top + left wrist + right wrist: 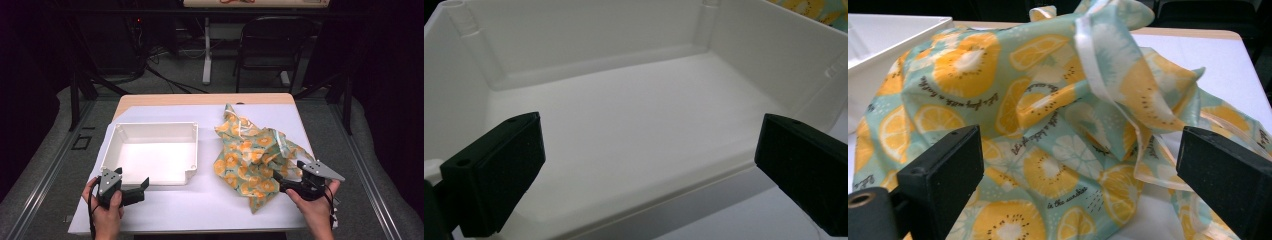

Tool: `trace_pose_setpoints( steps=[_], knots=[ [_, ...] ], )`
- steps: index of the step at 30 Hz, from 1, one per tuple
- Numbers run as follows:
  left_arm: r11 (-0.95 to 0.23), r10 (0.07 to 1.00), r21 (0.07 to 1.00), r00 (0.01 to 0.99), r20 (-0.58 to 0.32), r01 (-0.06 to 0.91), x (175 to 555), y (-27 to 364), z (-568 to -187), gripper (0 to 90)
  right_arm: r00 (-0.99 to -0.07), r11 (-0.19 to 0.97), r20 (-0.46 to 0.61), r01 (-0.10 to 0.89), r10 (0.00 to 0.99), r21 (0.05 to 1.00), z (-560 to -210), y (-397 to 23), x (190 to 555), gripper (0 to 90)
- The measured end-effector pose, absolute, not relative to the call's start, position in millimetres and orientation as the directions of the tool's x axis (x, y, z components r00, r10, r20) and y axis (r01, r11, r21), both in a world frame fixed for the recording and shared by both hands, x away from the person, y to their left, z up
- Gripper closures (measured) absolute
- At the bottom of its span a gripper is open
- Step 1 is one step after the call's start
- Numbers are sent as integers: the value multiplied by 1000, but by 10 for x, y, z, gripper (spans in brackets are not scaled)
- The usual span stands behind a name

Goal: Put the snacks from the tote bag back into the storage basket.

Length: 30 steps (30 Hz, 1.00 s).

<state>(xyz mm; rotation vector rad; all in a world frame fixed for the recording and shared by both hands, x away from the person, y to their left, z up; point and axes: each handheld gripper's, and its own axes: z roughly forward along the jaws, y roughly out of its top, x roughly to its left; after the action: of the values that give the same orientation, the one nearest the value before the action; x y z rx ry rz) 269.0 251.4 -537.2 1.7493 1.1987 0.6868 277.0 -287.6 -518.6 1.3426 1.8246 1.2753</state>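
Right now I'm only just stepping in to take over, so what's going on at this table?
A person holds a pair of tongs in each hand over a white-covered table. The right tongs, jaws open, sit at the near edge of a crumpled cloth printed with citrus slices; nothing is gripped yet. The left tongs, also open and empty, point into an empty white tray that lies to the left of the cloth.
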Motion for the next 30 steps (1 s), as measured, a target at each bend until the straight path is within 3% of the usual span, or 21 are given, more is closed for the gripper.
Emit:
trace_pose_setpoints(
  steps=[15,24,30],
  knots=[
    [-197,880,908,475,-3,370,2776,2240,-5259,1,-325,6,156,447,933,895,-5108,-3018,2874,13],
    [-121,880,908,466,-89,401,2802,2302,-5246,1,-320,14,142,440,937,898,-5024,-2923,2968,0],
    [-107,881,909,462,-101,403,2803,2302,-5196,3,-339,3,159,432,927,902,-4911,-2844,3057,0]
  ],
)
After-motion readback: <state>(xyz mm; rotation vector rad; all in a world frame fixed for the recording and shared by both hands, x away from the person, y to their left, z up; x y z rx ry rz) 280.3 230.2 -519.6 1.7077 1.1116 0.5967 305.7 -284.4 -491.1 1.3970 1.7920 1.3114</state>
